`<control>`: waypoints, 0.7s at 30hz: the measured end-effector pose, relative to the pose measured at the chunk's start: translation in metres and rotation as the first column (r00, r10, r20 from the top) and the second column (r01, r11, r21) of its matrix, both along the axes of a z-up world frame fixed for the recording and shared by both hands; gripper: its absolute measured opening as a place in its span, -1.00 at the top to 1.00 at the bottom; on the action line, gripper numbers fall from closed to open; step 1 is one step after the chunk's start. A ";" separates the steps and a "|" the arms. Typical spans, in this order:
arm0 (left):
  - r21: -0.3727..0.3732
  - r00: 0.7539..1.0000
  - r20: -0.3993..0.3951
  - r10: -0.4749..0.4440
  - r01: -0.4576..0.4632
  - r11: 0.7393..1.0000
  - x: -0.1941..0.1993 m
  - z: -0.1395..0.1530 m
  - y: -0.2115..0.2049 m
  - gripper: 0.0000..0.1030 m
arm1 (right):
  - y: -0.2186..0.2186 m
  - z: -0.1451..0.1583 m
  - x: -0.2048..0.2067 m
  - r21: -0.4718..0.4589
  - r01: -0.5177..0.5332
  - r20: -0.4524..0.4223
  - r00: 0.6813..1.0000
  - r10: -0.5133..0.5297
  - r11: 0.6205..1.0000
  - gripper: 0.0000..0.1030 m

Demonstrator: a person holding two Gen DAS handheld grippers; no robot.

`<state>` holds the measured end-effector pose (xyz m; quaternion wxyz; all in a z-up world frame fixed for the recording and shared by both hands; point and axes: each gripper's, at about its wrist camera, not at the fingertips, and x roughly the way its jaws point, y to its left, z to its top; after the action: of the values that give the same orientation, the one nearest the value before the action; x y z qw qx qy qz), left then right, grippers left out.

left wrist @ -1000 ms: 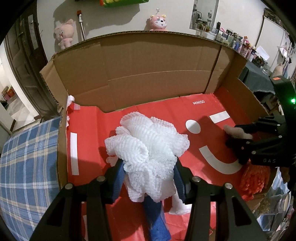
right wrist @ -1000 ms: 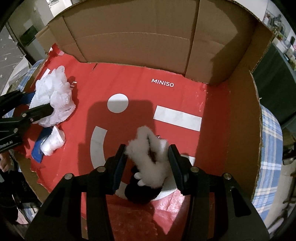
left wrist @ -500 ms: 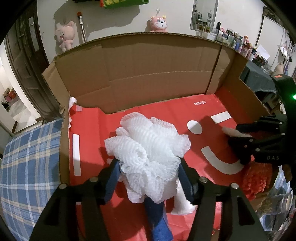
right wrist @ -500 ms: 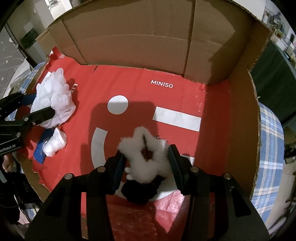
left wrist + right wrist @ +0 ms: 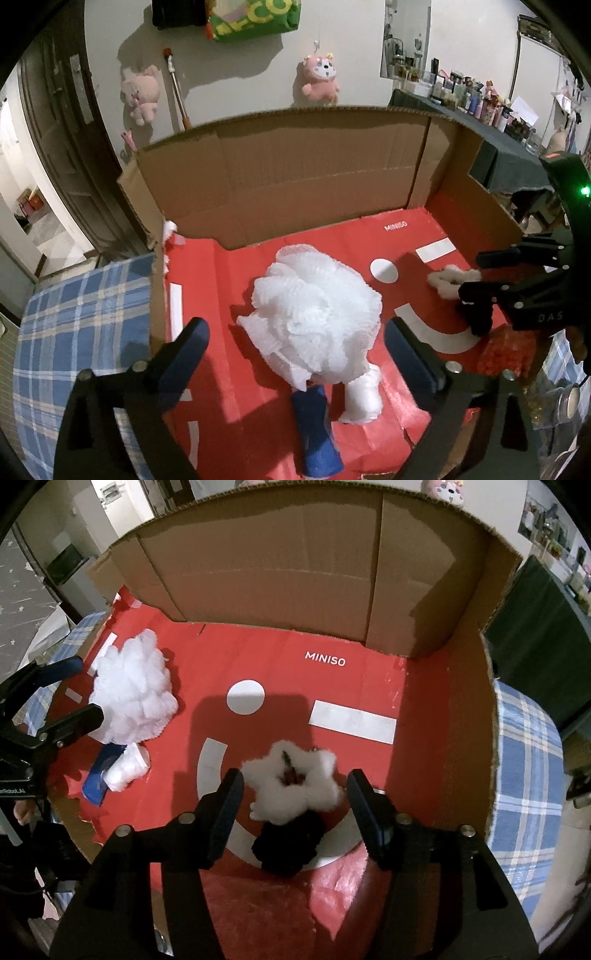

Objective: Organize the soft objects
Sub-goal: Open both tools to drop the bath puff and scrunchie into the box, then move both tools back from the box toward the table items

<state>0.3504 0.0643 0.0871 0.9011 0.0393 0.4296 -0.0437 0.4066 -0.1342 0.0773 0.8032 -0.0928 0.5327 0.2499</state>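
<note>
Both grippers are letting go, so the step in hand looks like the release of two soft items onto the red paper lining (image 5: 369,653) of the cardboard box (image 5: 314,166).

Low in the left wrist view, the left gripper (image 5: 295,343) has just been opening; its jaws stand wide apart, with clear gaps on both sides of the white mesh bath puff (image 5: 314,314), which rests on the lining at frame centre. Low in the right wrist view, the right gripper (image 5: 295,794) has also just been opening. Its jaws are parted around the fluffy white scrunchie (image 5: 295,786), which lies on a dark soft thing (image 5: 288,845), and neither pad presses it.

The next move likely calls for lifting each tool straight out without snagging the mesh or the fluff.

Just beside the puff, toward the bottom of the left view, lie a blue roll (image 5: 317,432) and a small white foam piece (image 5: 364,395); they crowd that exit. Beyond stand the box's tall brown walls, and pink plush toys (image 5: 321,77) hang on the room wall at top centre.
</note>
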 end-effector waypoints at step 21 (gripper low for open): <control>-0.026 0.969 0.229 0.092 -0.089 0.996 -0.073 0.065 0.005 -1.00 | -0.019 0.081 -0.080 0.170 -0.032 0.155 0.988 0.005 0.985 -0.85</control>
<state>0.2778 0.0696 0.1519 0.9462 0.0176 0.3232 -0.0009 0.3262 -0.1531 0.1581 0.8447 -0.0470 0.4445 0.2944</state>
